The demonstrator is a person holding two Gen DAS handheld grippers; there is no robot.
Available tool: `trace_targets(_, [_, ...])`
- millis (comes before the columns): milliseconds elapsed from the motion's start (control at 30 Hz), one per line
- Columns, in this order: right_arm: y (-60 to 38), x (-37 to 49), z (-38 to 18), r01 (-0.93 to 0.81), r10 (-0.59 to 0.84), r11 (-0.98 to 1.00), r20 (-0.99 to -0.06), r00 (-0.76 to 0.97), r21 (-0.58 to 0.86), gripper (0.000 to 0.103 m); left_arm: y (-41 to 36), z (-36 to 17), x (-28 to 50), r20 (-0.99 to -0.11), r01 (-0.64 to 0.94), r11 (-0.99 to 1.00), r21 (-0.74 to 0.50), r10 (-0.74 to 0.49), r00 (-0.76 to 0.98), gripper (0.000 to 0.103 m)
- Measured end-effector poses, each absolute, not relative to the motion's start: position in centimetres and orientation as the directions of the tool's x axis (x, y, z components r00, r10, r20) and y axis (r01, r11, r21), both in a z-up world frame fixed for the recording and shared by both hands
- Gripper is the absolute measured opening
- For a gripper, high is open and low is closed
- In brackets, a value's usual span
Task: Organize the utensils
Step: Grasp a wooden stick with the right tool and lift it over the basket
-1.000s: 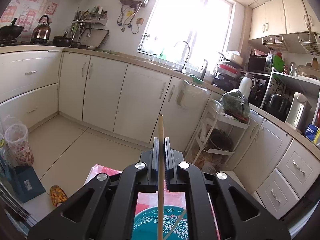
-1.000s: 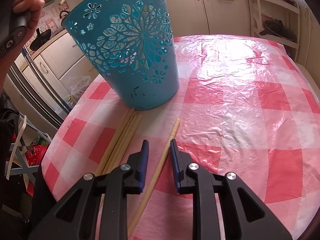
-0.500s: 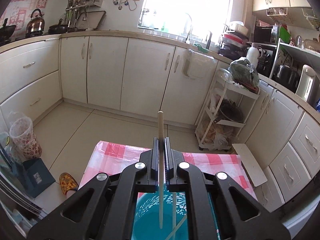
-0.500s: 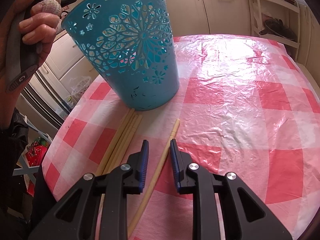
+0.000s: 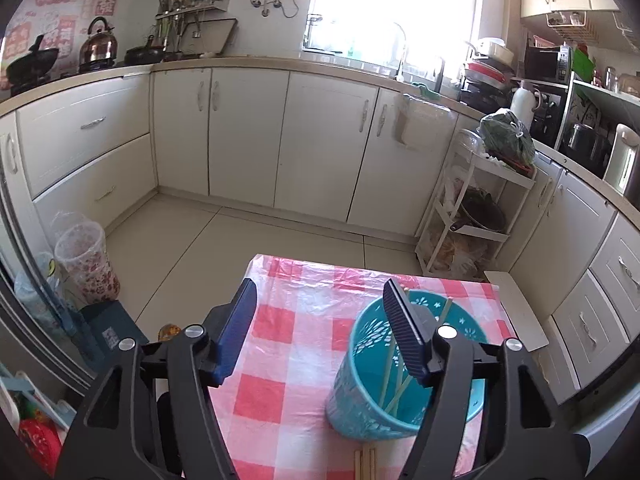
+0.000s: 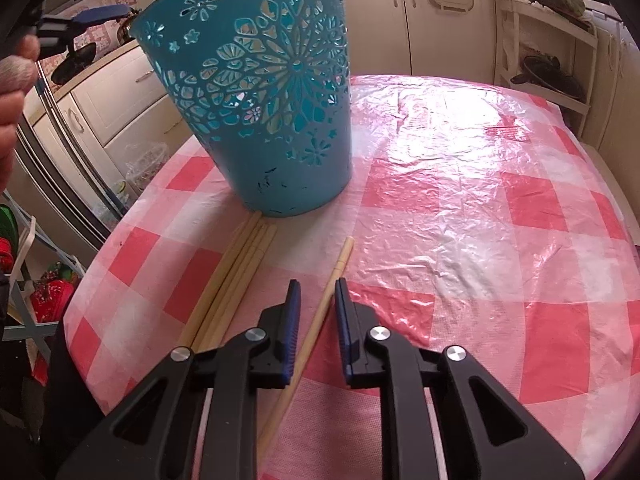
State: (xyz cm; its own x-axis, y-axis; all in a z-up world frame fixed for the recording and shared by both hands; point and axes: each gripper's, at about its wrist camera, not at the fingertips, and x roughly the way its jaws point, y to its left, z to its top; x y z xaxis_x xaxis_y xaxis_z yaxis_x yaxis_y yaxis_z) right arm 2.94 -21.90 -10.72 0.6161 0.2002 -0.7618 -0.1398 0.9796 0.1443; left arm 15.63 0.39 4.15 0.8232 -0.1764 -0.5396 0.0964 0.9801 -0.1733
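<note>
A teal cut-out basket (image 6: pixel 264 104) stands on the pink checked tablecloth (image 6: pixel 480 184). In the left wrist view the basket (image 5: pixel 360 404) holds a few wooden chopsticks (image 5: pixel 390 384). My left gripper (image 5: pixel 320 328) is wide open and empty, high above the table beside the basket. My right gripper (image 6: pixel 316 300) is open low over the table, its jaws either side of a single chopstick (image 6: pixel 324 304) lying there. A bundle of chopsticks (image 6: pixel 228 284) lies to its left, ends against the basket's base.
The table edge (image 6: pixel 92 264) drops off to the left. White kitchen cabinets (image 5: pixel 280 140) and a wire trolley (image 5: pixel 476 216) stand beyond the table. A patterned bin (image 5: pixel 86 256) sits on the floor.
My left gripper opened wide and let go of the chopstick, which dropped into the basket. The left gripper also shifted left and tilted down. The right gripper has not moved.
</note>
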Motion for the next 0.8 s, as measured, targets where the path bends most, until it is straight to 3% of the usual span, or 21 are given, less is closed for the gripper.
trace_targets(200, [-20.1, 2.6, -10.7, -0.112, 0.090, 0.993, -0.769, 0.633, 0.024, 0.008, 4.7, 0.0, 12.9, -0.616, 0.020, 0.969, -0.245, -0.171, 0.769, 0.068])
trace_targets(367, [-22.5, 2.0, -10.4, -0.081, 0.231, 0.970, -0.776, 0.587, 0.228, 0.006, 6.4, -3.8, 11.2, -0.681, -0.029, 0.968, -0.250, -0.154, 0.716, 0.068])
trace_targets(533, [-25.3, -0.1, -8.7, -0.077, 0.385, 0.900, -0.697, 0.606, 0.430, 0.006, 6.5, -4.9, 10.1, -0.697, -0.030, 0.975, -0.220, -0.136, 0.704, 0.068])
trace_targets(800, [-26.4, -1.5, -1.2, -0.193, 0.465, 0.847, -0.515, 0.720, 0.496, 0.006, 5.9, -5.6, 9.5, -0.718, -0.016, 0.978, -0.210, -0.143, 0.682, 0.068])
